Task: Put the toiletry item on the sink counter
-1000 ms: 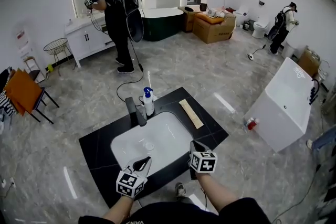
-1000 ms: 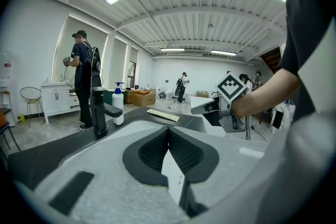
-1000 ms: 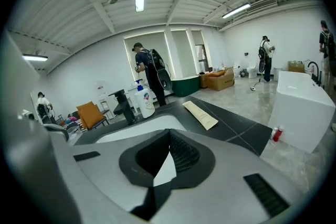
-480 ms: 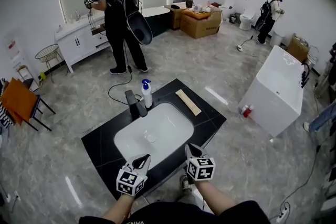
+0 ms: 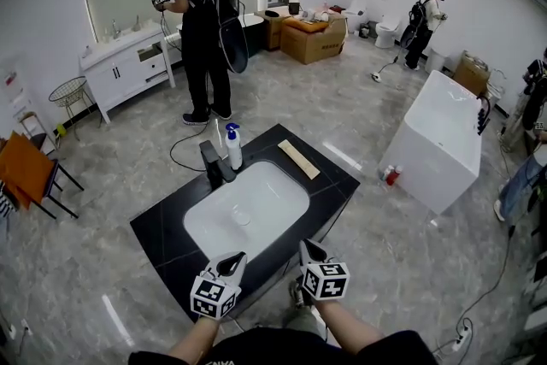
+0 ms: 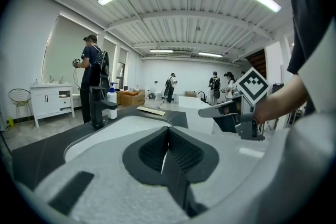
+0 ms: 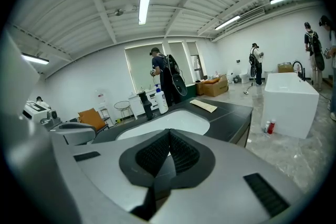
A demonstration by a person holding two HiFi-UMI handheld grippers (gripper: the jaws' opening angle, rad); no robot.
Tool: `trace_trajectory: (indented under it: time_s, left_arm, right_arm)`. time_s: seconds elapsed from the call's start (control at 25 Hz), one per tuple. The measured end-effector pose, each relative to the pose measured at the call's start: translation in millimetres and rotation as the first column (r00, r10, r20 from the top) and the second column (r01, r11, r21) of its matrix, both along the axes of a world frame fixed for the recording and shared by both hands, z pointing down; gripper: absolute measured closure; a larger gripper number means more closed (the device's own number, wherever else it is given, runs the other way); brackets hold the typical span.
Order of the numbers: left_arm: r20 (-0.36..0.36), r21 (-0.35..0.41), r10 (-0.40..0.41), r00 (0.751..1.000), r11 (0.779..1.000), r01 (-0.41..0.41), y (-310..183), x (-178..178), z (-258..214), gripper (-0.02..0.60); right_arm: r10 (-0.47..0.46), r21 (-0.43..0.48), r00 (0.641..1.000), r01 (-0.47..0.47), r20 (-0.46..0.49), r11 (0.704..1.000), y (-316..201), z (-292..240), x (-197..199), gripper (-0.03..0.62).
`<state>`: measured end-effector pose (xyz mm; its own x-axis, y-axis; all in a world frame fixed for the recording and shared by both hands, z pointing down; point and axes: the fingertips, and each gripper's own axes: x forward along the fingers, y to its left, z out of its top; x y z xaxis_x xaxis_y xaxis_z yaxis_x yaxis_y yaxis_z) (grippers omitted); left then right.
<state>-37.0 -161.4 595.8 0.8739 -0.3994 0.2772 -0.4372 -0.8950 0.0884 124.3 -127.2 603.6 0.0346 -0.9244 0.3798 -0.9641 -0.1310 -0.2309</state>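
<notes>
A white bottle with a blue pump top stands on the black sink counter, beside the black faucet at the far rim of the white basin. A flat beige strip lies on the counter to the right of it. My left gripper and right gripper hover over the counter's near edge, both shut and empty. The left gripper view shows the closed left gripper facing the bottle and faucet. In the right gripper view the right gripper is closed too, bottle far ahead.
A person with a backpack stands at a white vanity behind the counter. A white bathtub stands at the right with red bottles on the floor beside it. Cardboard boxes sit at the back, an orange chair at the left.
The head view has drifted, so the counter and room sit slightly higher and more to the left. Both grippers stay shut at the near edge. Nothing on the counter has moved.
</notes>
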Motion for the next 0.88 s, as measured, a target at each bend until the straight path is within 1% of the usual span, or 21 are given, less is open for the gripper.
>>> trace_trajectory:
  time_s: [0.44,0.88]
  left_arm:
    - [-0.010,-0.005,0.003,1.000,1.000,-0.003,14,-5,1,0.574]
    - [-0.012,-0.018,0.000,1.000,1.000,0.000,13,-11,4,0.574]
  right_arm:
    - [0.032,-0.018,0.999,-0.032,-0.006,0.999,21,6,-4,0.595]
    - [0.042,-0.028,0.999,-0.042,-0.003,0.999,21,8,-10,0.595]
